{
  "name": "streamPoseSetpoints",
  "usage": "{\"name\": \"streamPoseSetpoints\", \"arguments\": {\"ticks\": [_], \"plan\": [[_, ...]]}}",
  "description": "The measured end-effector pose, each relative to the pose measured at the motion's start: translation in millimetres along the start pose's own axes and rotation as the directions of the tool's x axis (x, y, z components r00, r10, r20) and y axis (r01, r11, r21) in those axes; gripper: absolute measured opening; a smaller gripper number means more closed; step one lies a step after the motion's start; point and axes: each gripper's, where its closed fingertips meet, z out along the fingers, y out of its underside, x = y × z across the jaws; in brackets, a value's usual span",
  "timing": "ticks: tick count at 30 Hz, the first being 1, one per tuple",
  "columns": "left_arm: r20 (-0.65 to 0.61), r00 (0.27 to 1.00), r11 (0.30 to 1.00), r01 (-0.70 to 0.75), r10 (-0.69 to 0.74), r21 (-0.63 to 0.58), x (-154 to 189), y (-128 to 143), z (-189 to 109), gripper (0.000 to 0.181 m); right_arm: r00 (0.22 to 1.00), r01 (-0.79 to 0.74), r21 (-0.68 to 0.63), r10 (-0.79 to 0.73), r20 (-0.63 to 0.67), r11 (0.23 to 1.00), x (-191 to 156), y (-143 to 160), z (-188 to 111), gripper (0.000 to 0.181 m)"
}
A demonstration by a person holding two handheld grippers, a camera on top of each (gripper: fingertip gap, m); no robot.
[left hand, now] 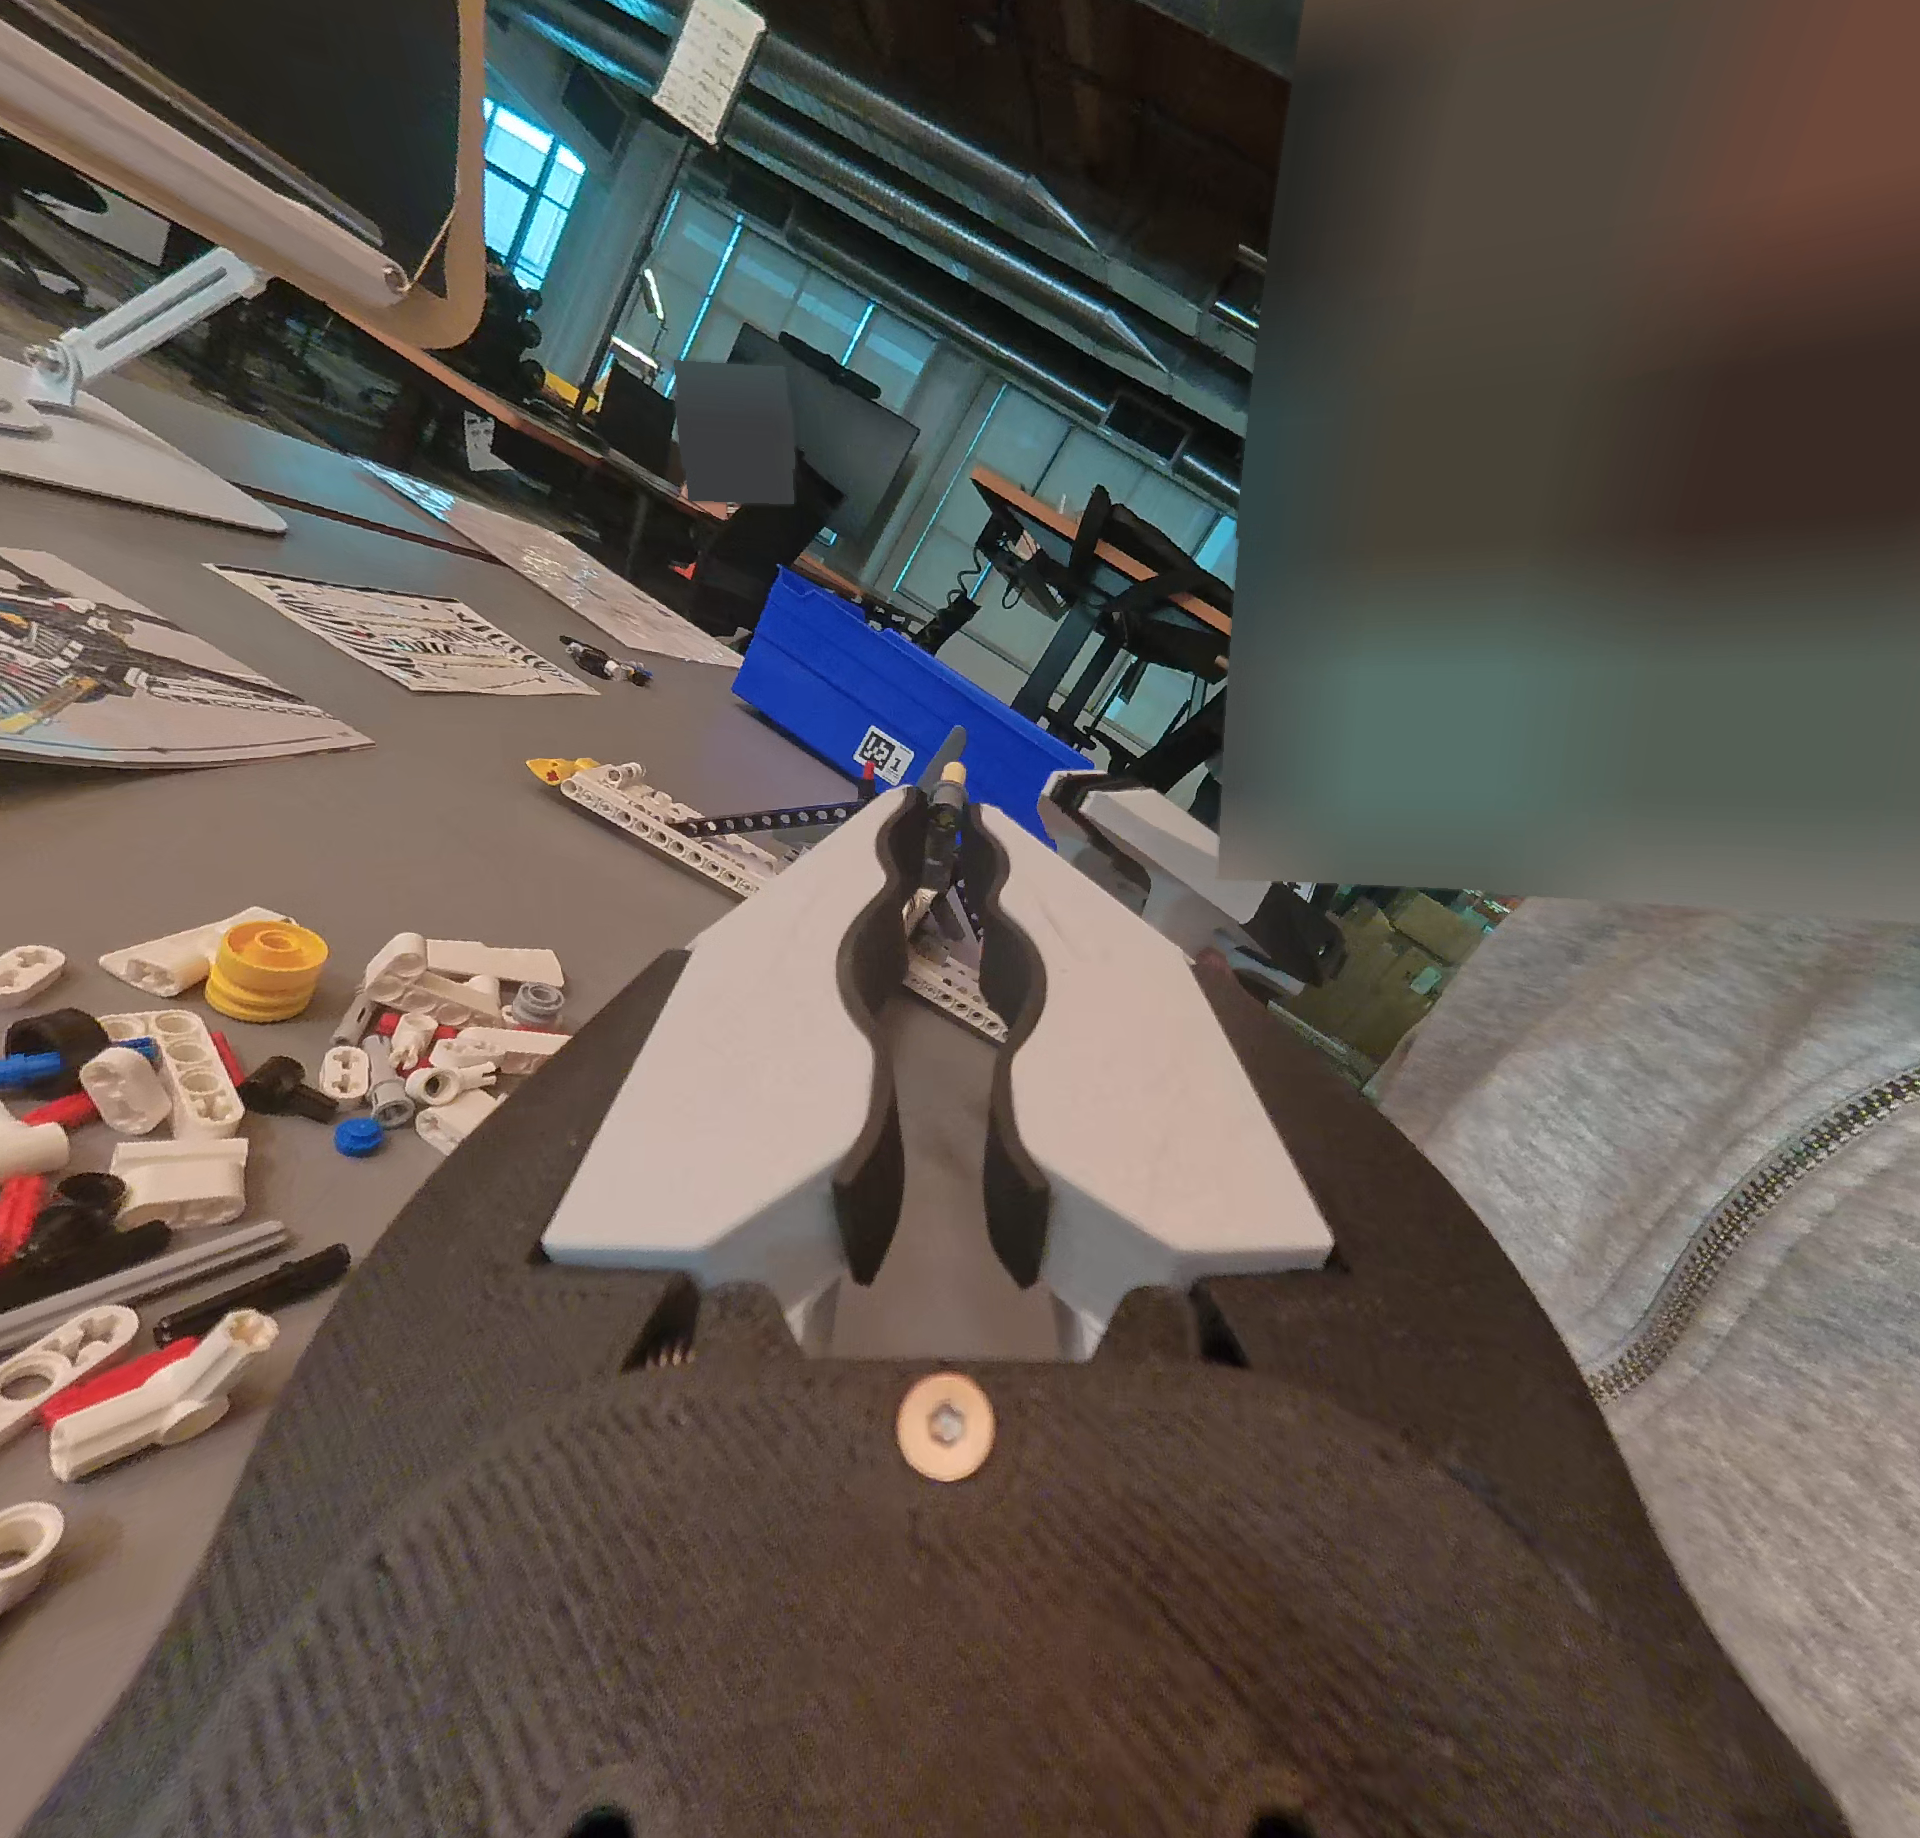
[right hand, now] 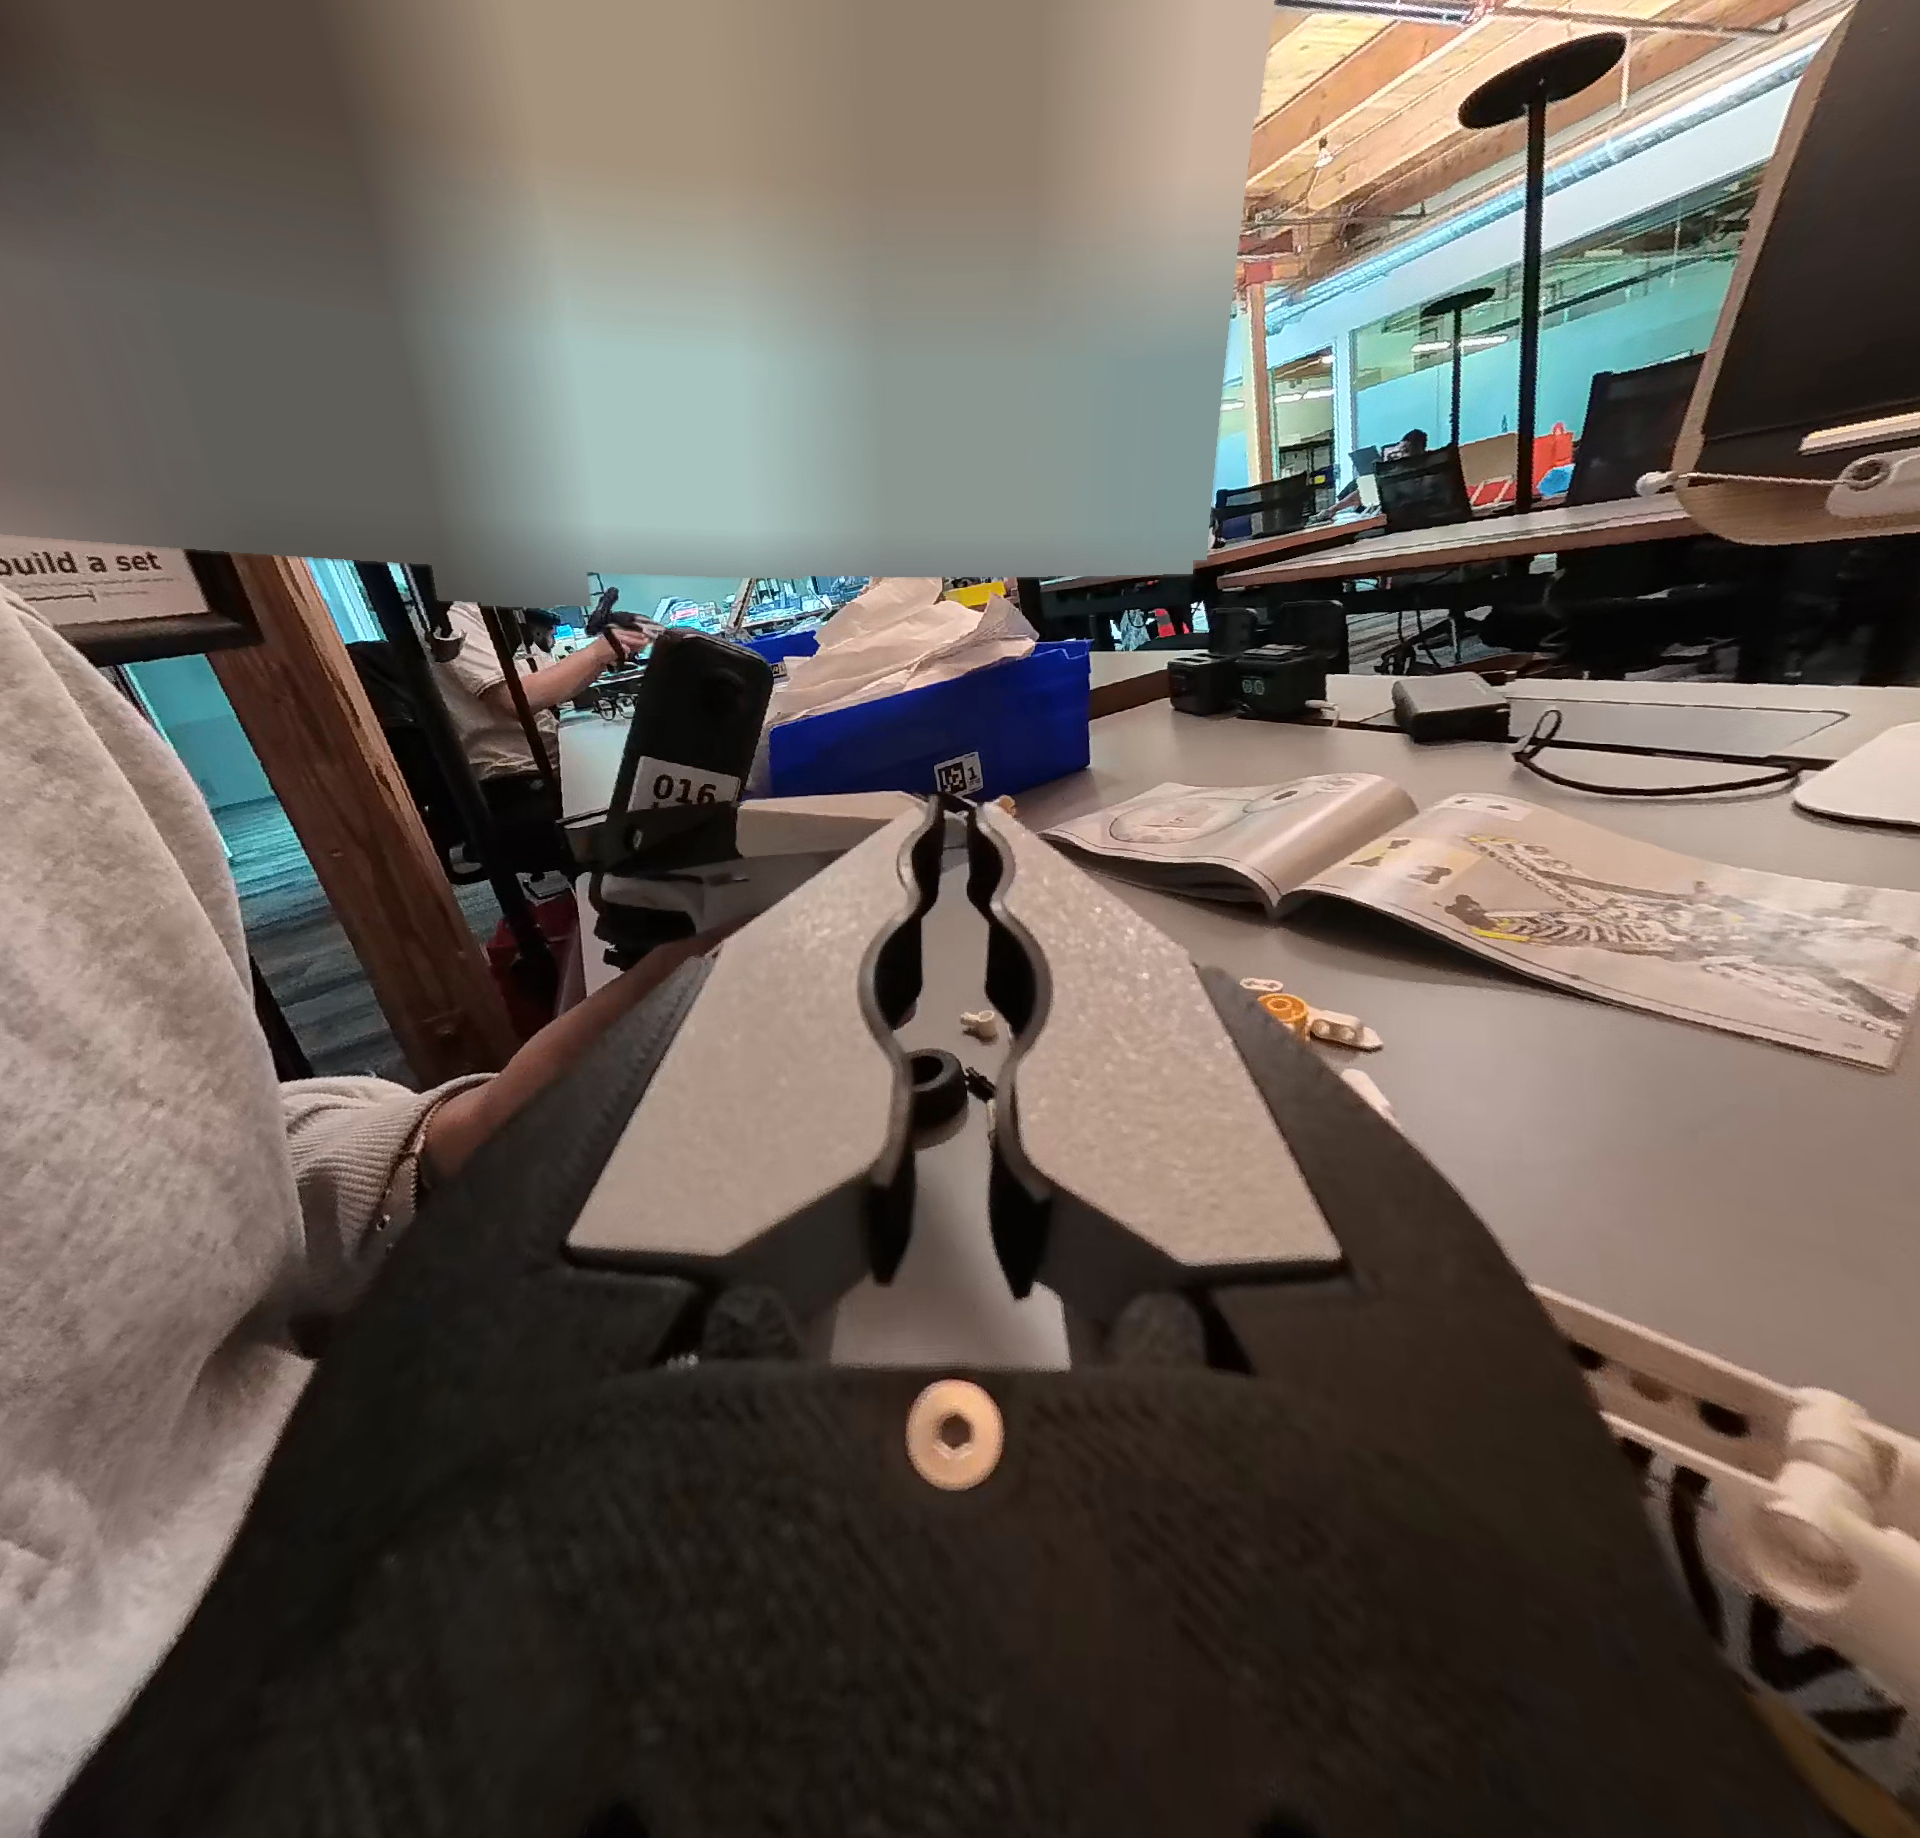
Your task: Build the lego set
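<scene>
Between the left gripper's (left hand: 943,822) closed fingers sits a small dark pin (left hand: 948,801), partly hidden, above the white beam assembly (left hand: 665,827) on the worktop (left hand: 436,832). Right gripper (right hand: 956,817) tips nearly meet; any contents indiscernible.

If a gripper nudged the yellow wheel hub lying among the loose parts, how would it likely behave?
The yellow wheel hub lies flat on its face on the grey table, so a nudge would probably slide it rather than roll it. It looks like small hard plastic, likely light and stiff. Tipped onto its round rim, it could roll into the white pieces beside it.
</scene>
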Motion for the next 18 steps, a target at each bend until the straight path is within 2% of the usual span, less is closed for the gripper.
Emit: {"name": "streamPoseSetpoints", "arguments": {"ticks": [18], "plan": [[-0.015,0.999,0.999,0.040,-0.040,-0.001,-1.0,0.3,0.6,0.003,1.000,0.006,0.001,-0.006,0.003,1.000,-1.2,0.3,1.0,0.003]]}}
